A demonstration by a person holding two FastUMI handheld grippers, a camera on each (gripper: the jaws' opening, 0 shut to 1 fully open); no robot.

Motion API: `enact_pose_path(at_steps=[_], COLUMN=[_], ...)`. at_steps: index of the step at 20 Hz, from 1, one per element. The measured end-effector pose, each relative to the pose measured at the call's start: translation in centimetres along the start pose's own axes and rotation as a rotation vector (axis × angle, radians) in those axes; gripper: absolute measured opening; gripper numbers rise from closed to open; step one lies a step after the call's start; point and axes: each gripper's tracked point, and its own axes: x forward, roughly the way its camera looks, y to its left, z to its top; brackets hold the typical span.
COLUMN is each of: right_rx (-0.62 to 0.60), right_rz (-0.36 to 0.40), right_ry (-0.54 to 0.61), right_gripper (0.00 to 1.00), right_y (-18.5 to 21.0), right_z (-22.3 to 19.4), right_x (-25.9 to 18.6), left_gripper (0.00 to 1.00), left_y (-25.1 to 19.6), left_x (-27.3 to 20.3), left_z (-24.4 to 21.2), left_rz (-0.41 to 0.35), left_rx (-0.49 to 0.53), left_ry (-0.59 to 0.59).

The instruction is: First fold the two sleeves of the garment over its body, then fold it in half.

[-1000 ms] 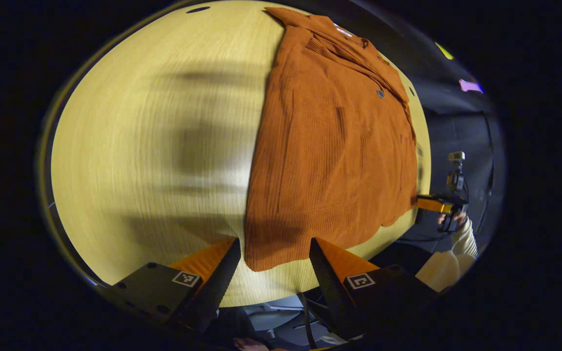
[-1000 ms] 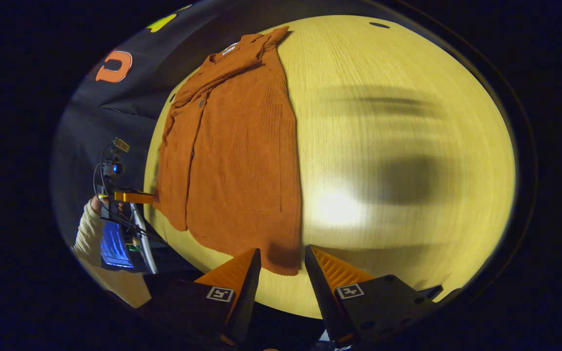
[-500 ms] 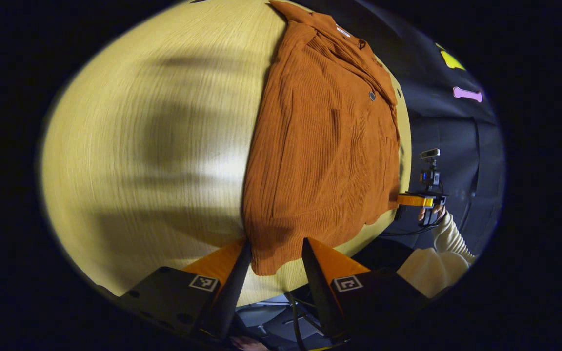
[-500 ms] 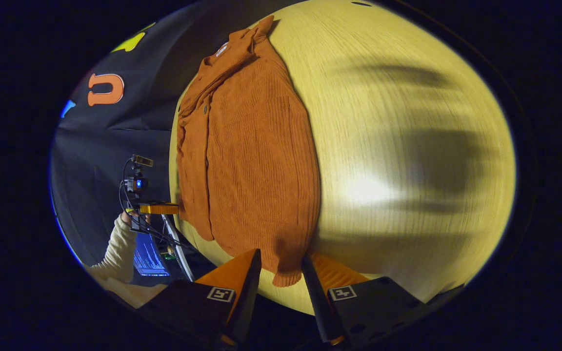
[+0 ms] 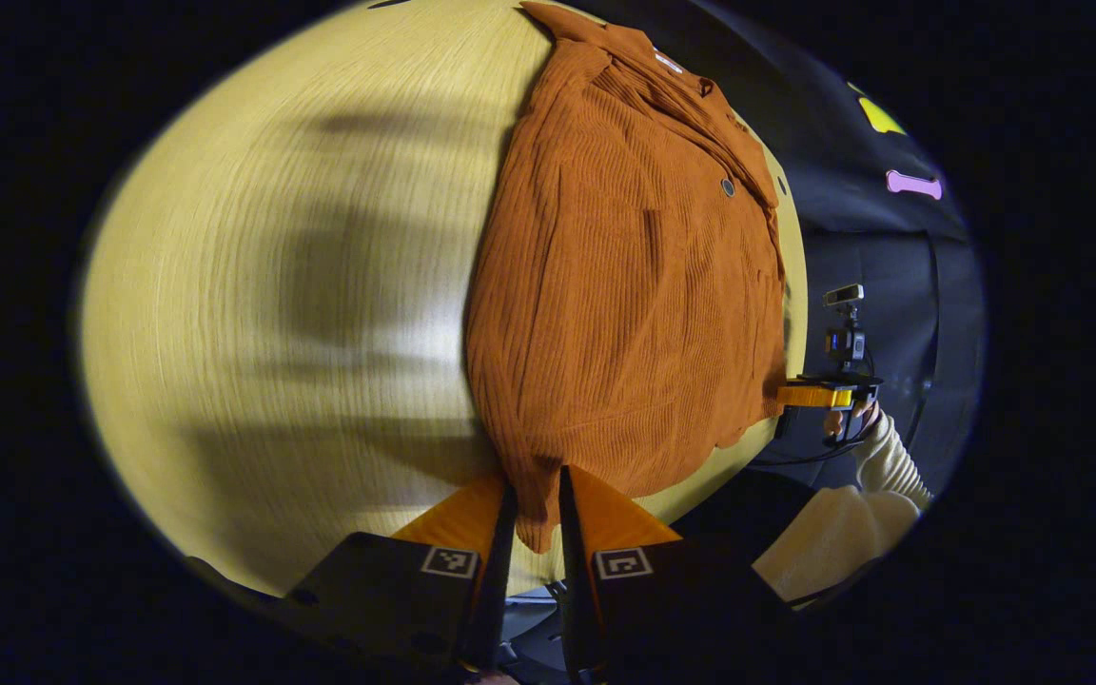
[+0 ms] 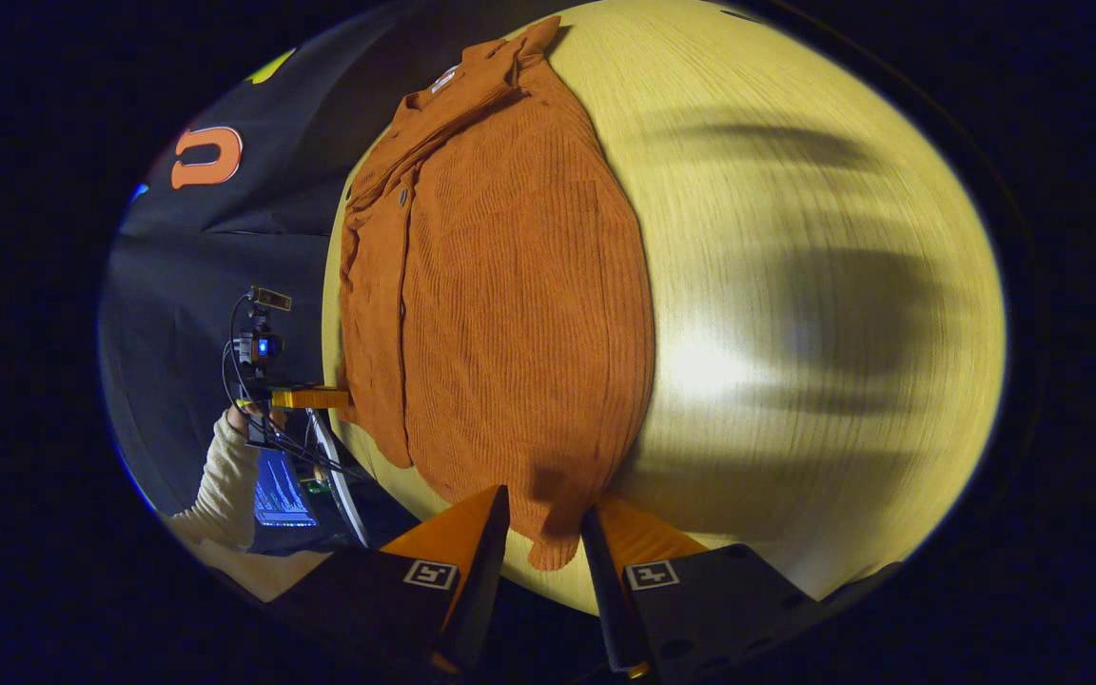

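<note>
Rust garment flat on pale wood table, dark booth; left hand-held gripper pinching hem corner; right narrow round corner, grip unclear.

Left gripper: two wedge-shaped fingers on dark, flat mounting blocks. Each block carries a small square black-and-white fiducial marker near the finger base. A round screw hole is visible on the outer block face.

Right gripper: same build, wedge fingers with ridged inner faces, one square marker per block, screw holes on the outer plate.

Seen from a distance in each view, the opposite gripper has a small camera unit on a short mast above the handle, with loose black cables looping down.

Person: cream ribbed knit sleeve, snug cuff at the wrist.
</note>
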Motion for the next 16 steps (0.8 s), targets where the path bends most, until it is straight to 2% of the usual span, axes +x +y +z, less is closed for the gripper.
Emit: enact_pose_path(at_steps=[3, 4, 6, 7, 8, 10, 12, 15, 16], right_rx=[0.0, 0.004, -0.01, -0.002, -0.018, 0.003, -0.048, -0.033, -0.037], right_rz=[0.003, 0.003, 0.003, 0.003, -0.049, -0.039, -0.043, -0.029, -0.052], right_ry=[0.005, -0.002, -0.001, -0.001, 0.007, -0.004, -0.014, -0.016, -0.02], right_gripper=[0.49, 0.44, 0.54, 0.54, 0.54, 0.1, 0.1, 0.1, 0.1], right_y=[0.1, 0.2, 0.4, 0.4, -0.4, -0.3, -0.5, -0.5, -0.9], right_z=[0.1, 0.3, 0.3, 0.4, 0.4, 0.8, 0.3, -0.2, -0.1], right_x=[0.2, 0.2, 0.4, 0.5, 0.6, 1.1, 0.6, -0.3, -1.1], left_gripper=[0.16, 0.13, 0.1, 0.1, 0.08, 0.07, 0.05, 0.03, 0.03], left_y=[0.1, 0.0, 0.0, -0.1, -0.3, -1.0, -1.0, -2.2, -2.4], left_x=[0.3, 0.5, 0.6, 0.8, 0.7, 0.5, 0.6, 0.2, 0.1], left_z=[-0.3, -0.5, -0.6, -0.5, -0.6, -0.9, -0.7, -0.5, -0.5], left_rz=[0.017, 0.024, 0.042, 0.048, 0.051, 0.029, 0.042, 0.028, 0.031], left_rx=[-0.001, 0.0, 0.011, 0.011, 0.009, 0.009, -0.004, 0.016, 0.023], left_ry=[-0.008, -0.007, -0.015, -0.022, -0.027, -0.034, -0.035, -0.04, -0.036])
